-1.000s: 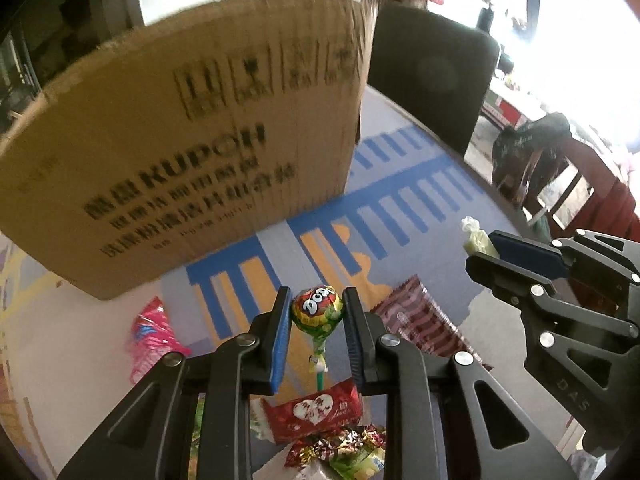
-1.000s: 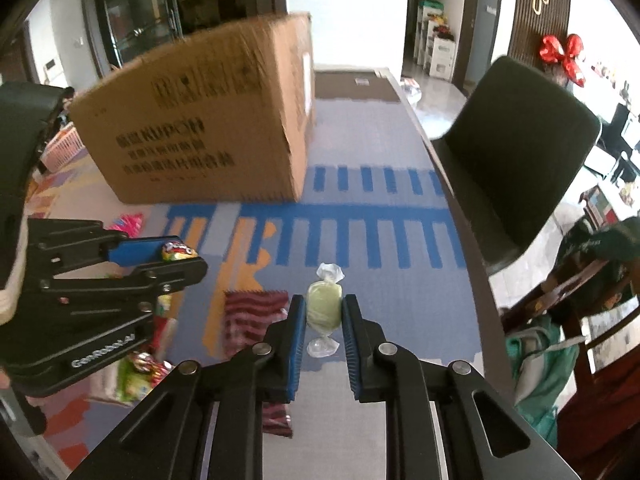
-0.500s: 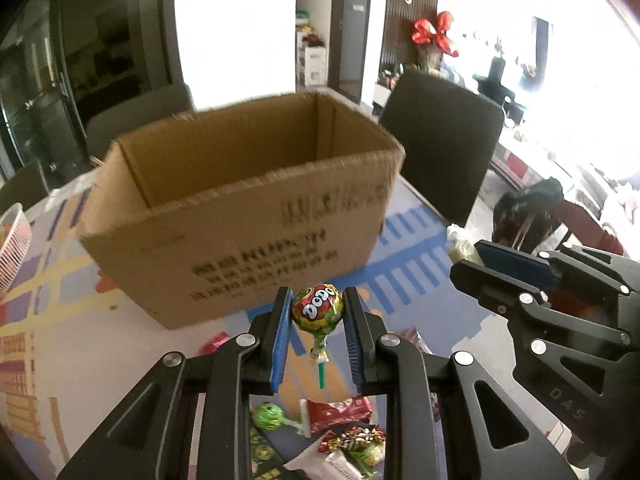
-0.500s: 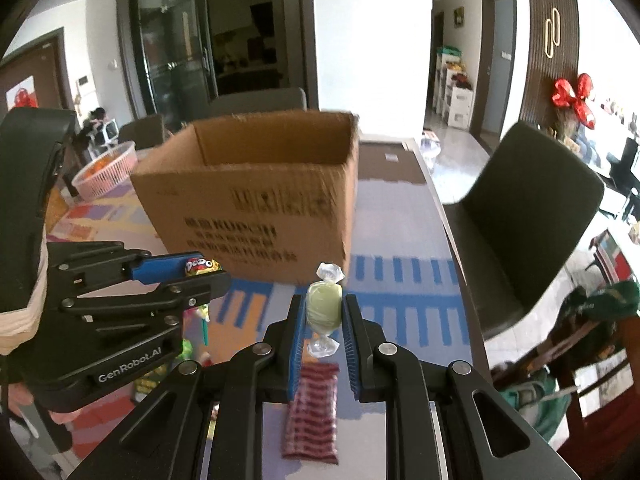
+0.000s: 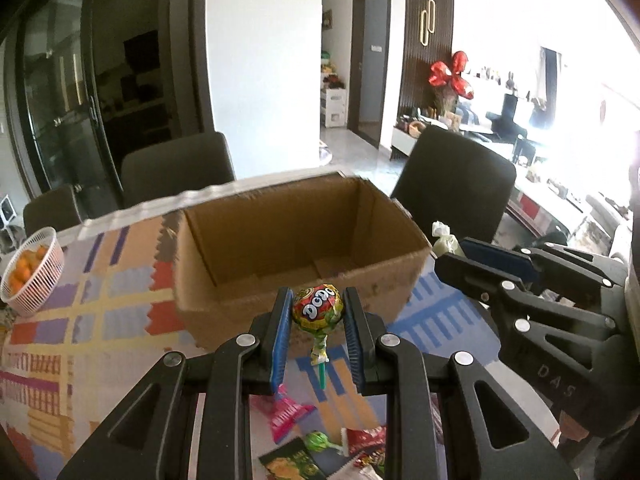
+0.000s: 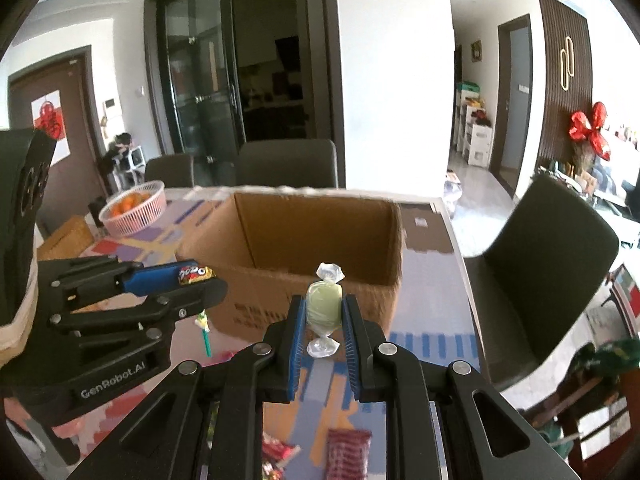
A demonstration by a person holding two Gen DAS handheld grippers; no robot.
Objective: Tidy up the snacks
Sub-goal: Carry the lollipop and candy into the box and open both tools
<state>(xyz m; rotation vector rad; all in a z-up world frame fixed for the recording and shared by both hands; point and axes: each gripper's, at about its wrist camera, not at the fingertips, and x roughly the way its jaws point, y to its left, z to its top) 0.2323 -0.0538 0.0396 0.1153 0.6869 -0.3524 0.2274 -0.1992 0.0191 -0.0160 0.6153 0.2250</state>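
Holding a lollipop in the left gripper and a wrapped candy in the right gripper, both raised near the open cardboard box, probably for dropping in.

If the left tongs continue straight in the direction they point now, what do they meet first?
Probably the near wall of the cardboard box, just beyond the lollipop that the left tongs hold; depth is unclear.

- Cardboard box sits open on the table.
- Basket left of the box.
- Chairs behind the box.
- Loose snacks lie before the box.
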